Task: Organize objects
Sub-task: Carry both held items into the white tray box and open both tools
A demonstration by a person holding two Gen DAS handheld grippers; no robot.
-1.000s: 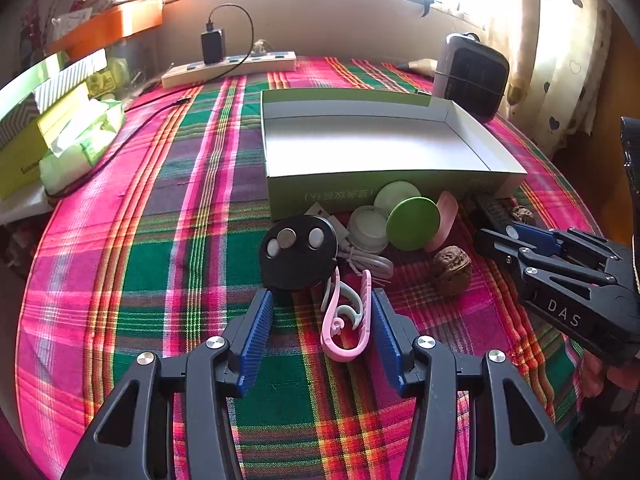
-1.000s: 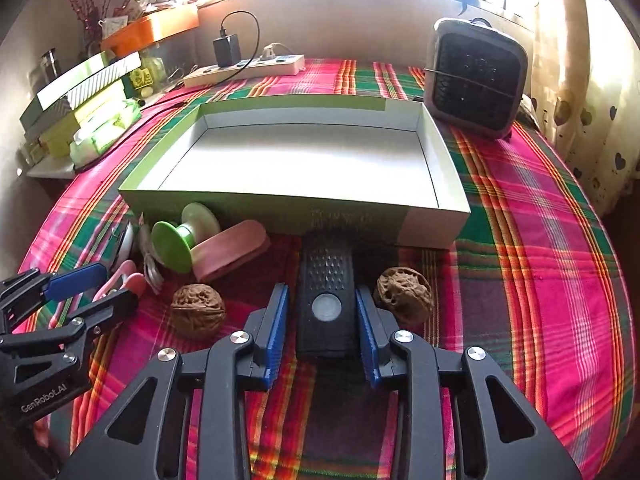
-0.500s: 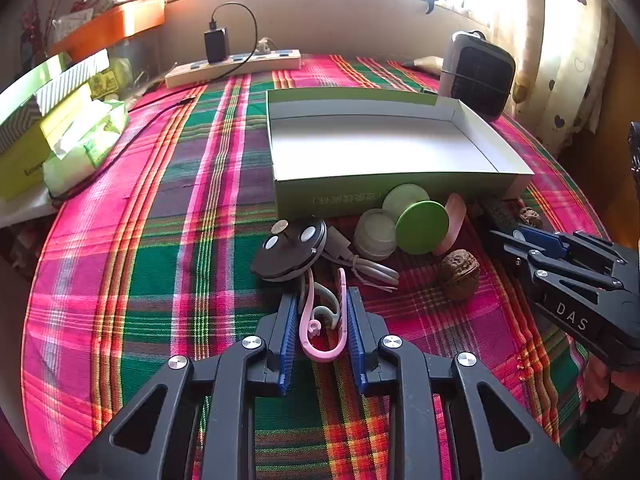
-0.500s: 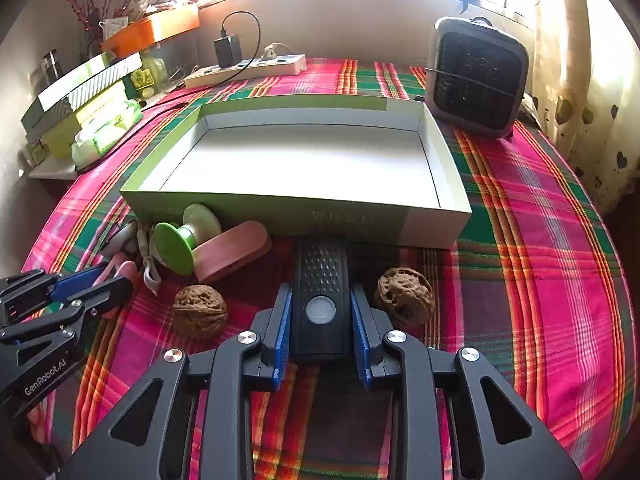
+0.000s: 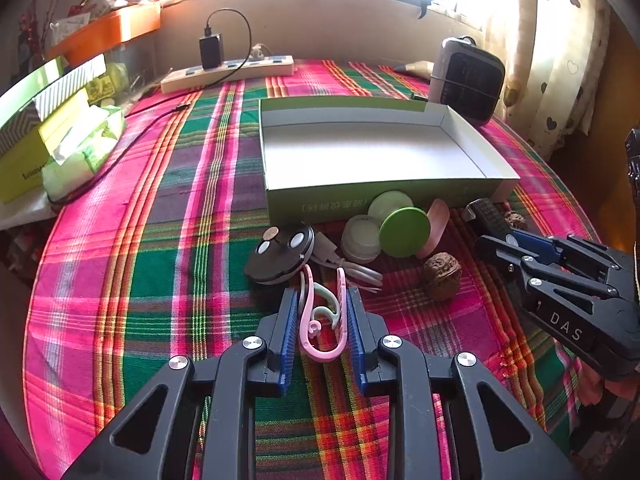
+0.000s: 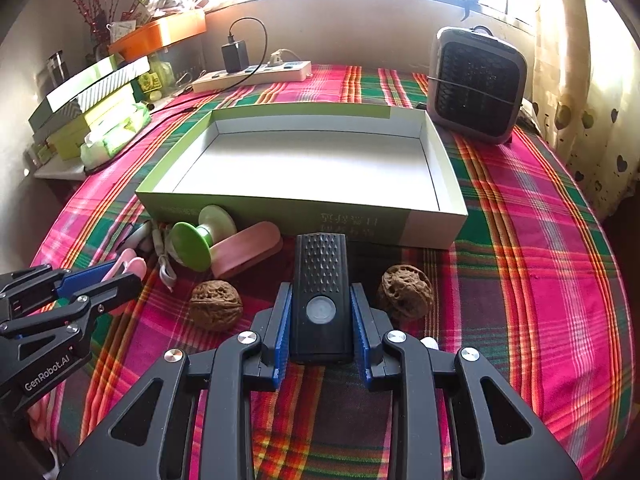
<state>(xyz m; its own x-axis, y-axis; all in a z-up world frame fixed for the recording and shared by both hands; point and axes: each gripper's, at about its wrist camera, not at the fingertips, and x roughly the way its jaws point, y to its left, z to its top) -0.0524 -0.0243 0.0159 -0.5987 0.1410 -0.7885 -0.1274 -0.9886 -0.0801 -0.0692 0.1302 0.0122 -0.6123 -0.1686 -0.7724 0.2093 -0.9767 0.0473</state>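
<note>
The left claw (image 5: 322, 322) is closed onto a pink plastic clip (image 5: 320, 320), its blue pads (image 5: 289, 330) pressing the clip's two arms from either side; the clip lies low against the plaid cloth of the tabletop (image 5: 160, 280), and whether it is lifted clear cannot be told. Just beyond it sits a round black disc with pale buttons (image 5: 282, 254), partly overlapping a white cable (image 5: 348, 266) whose far end is hidden behind the disc. The right claw (image 6: 321, 334) is clamped on a black remote-like device (image 6: 321, 300) with a round button and a textured top; its rear end is tucked between the fingers and out of sight. A walnut (image 6: 215, 306) lies to the left of that claw and a second walnut (image 6: 405, 292) to its right, both apart from the pads. A green-and-white spool-shaped object (image 6: 196, 240) and a pink oblong case (image 6: 248, 248) rest against the front wall of the shallow green box (image 6: 304, 216), whose printed lettering is too blurred to read. In the left wrist view the second walnut is mostly hidden behind the right claw. A dark grey fan heater (image 6: 476, 84) stands behind the box's right corner, and a power strip (image 6: 252, 74) with a plugged-in charger lies along the far edge.
</note>
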